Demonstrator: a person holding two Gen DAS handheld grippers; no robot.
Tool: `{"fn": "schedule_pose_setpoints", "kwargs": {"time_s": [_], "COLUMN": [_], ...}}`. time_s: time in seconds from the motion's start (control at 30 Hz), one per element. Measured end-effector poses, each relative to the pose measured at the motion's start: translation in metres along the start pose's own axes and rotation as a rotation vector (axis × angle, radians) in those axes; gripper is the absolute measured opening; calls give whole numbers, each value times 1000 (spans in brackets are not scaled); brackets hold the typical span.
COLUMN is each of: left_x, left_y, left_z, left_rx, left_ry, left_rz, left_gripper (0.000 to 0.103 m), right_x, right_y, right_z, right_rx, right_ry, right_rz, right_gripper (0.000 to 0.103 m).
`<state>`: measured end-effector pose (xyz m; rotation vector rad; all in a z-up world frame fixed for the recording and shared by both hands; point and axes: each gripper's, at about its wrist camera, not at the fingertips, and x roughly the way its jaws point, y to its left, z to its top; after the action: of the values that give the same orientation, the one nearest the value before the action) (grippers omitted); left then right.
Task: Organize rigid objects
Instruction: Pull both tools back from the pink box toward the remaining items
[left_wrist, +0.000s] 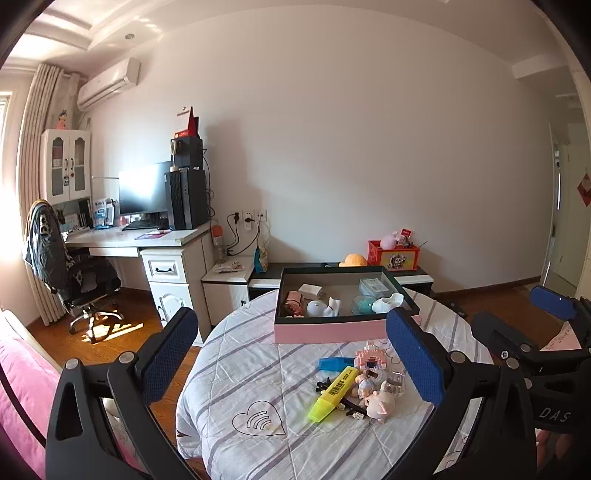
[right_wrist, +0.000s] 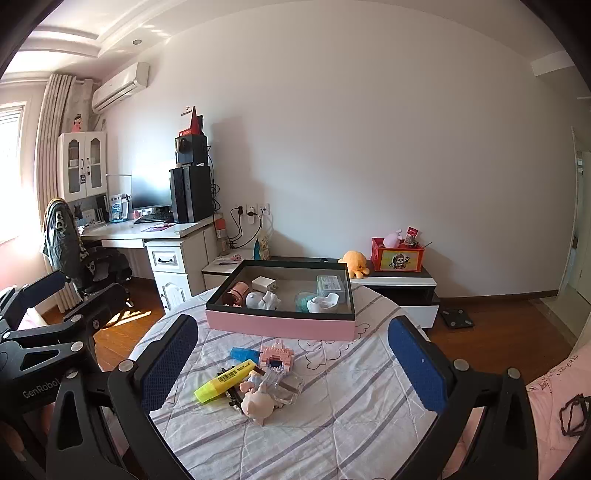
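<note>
A pink box (left_wrist: 332, 330) (right_wrist: 277, 325) with a dark rim sits at the far side of a round table covered by a striped cloth (left_wrist: 258, 369) (right_wrist: 351, 387). It holds several small items. In front of it lies a pile: a yellow highlighter (left_wrist: 334, 393) (right_wrist: 225, 380), a blue marker (left_wrist: 334, 363) (right_wrist: 242, 353), a pink brick model (left_wrist: 371, 358) (right_wrist: 277, 356), a pig figurine (left_wrist: 380, 404) (right_wrist: 258, 404) and a clear case (right_wrist: 286, 384). My left gripper (left_wrist: 291, 354) is open above the table, the pile between its fingers. My right gripper (right_wrist: 291, 362) is open likewise.
A desk (left_wrist: 147, 240) with monitor and PC tower stands at the back left, with an office chair (left_wrist: 74, 273). A low cabinet (right_wrist: 399, 284) behind the table carries a red crate (right_wrist: 397, 254) and an orange plush (right_wrist: 354, 264). Wooden floor surrounds the table.
</note>
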<state>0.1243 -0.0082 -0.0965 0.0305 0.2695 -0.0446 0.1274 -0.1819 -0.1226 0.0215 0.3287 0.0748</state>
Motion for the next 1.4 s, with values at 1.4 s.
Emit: {"fn": "schedule_pose_setpoints", "kwargs": {"time_s": [1.4], "left_x": [101], "left_y": [8], "left_z": [-86], "left_rx": [57], "left_ry": [363], "left_rz": [2], "left_gripper": [103], "right_x": [124], "right_y": [-4], "right_z": [-96], "right_rx": [7], "right_ry": [380], "right_rz": [69], "right_gripper": [103]}}
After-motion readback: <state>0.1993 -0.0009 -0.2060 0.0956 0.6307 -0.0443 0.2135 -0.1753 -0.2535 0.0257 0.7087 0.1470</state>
